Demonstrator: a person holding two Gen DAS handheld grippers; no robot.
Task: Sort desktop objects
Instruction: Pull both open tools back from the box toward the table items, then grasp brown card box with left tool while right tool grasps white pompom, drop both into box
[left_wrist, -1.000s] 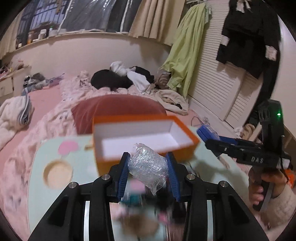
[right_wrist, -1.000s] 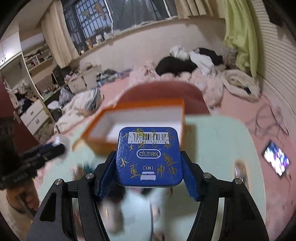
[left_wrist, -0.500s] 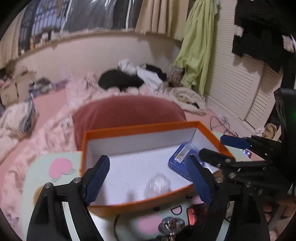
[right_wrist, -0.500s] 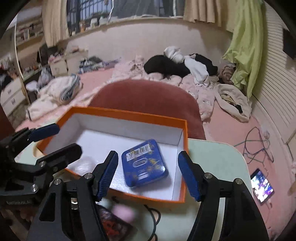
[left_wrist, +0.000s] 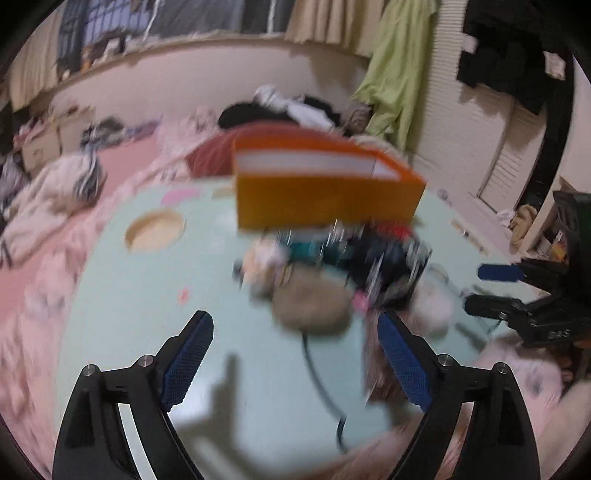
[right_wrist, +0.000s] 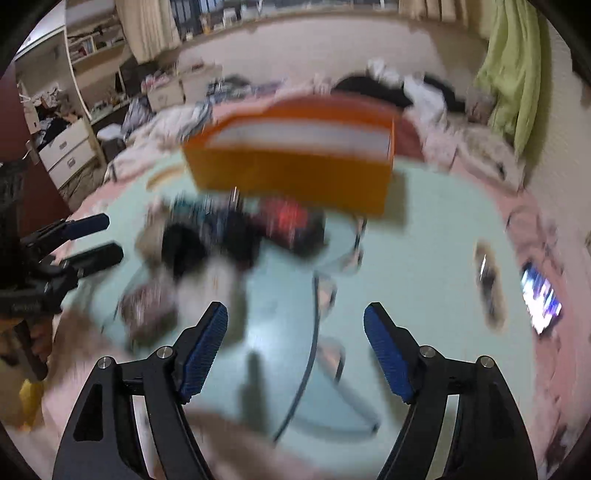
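Mint-green table (left_wrist: 140, 295) bears an orange box (left_wrist: 325, 199) and blurred, perhaps mixed clutter (left_wrist: 332, 266); both tools opening, empty.

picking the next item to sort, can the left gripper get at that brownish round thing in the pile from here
Probably yes. The left gripper is empty, jaws opening, and the brownish round thing lies just ahead at the pile's near edge with only bare table between. Blur hides what touches it.

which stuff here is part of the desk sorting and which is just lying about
Job: orange cardboard box, blurred heap of small items on the pale green table, both empty claws, opening.
Lying about: lime green garment, clothes on the pink bed.
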